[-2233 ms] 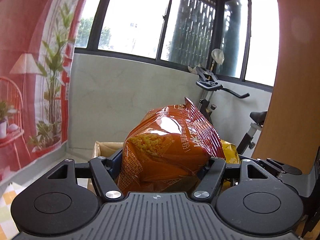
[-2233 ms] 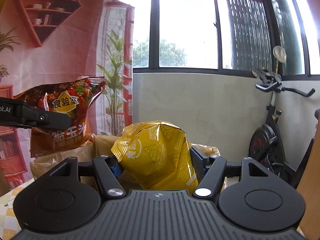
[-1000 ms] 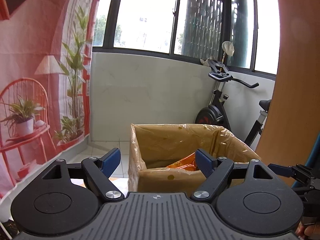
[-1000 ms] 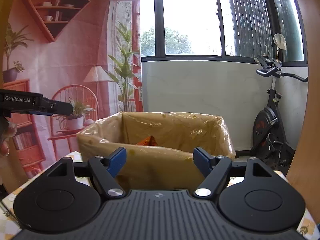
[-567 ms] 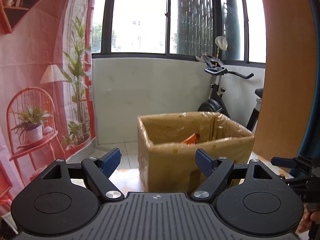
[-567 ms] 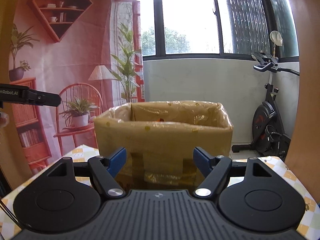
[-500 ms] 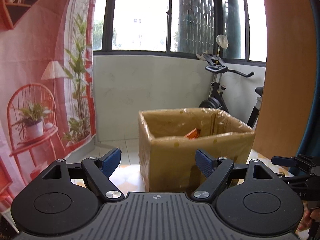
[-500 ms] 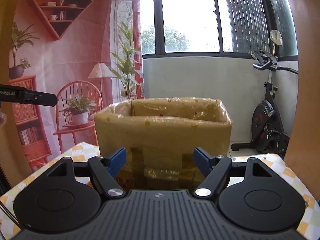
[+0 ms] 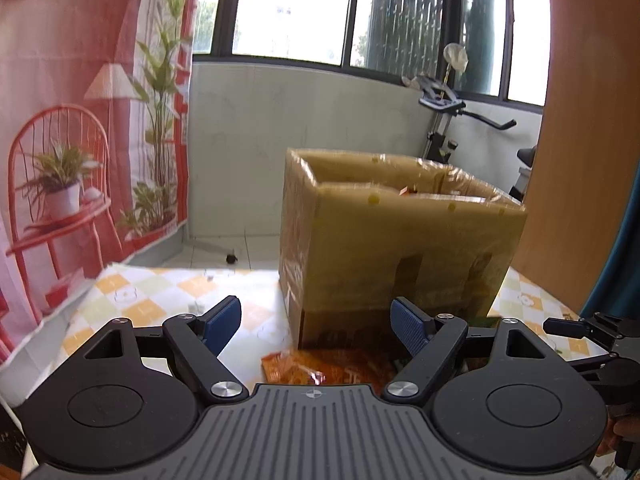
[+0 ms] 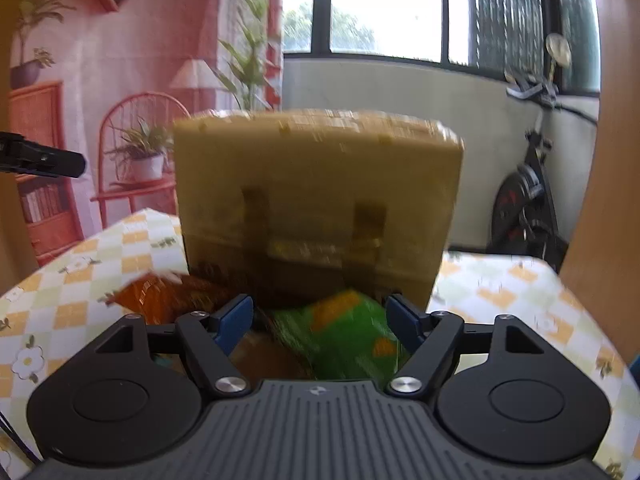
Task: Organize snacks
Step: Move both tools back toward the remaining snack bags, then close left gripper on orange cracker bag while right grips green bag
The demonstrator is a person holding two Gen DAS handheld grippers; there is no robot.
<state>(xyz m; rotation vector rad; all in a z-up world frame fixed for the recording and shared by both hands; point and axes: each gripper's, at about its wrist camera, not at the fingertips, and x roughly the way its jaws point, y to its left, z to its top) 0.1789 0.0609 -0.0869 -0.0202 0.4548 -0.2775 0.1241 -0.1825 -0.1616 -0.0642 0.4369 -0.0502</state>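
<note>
A: Where are the snacks? I see the tall brown cardboard box wrapped in shiny tape [image 9: 400,236] in front of both grippers.

B: Yes, it stands on the table with the yellow and white checked cloth [image 9: 132,300]. Just under the left gripper [image 9: 316,322], between its two blue fingertips [image 9: 222,322], lies an orange crinkled snack bag [image 9: 320,368], touching the foot of the box. A small red-orange corner of another bag [image 9: 406,190] shows over the far rim, inside the box.

A: Does the left gripper hold something?

B: No. Its jaws stand wide apart and nothing is between the pads; the orange bag is below them, not pinched.

A: And the right gripper [image 10: 320,320]?

B: Also wide, and holding nothing. Directly ahead of it, low between its fingers, is a green snack bag with orange patches [image 10: 344,340], lying against the front of the box. To its left is the orange bag [image 10: 160,300], and just below the left fingertip a brown package [image 10: 260,356], which is blurred, so I cannot tell what it is.

A: What is around the table?

B: Behind the box a pale wall under dark-framed windows [image 9: 300,12]. Left of the grippers hangs a pink printed backdrop with a chair and plants [image 9: 72,152]. To the right stands a black exercise bike [image 10: 528,196], beside a wooden panel [image 9: 580,160].
</note>
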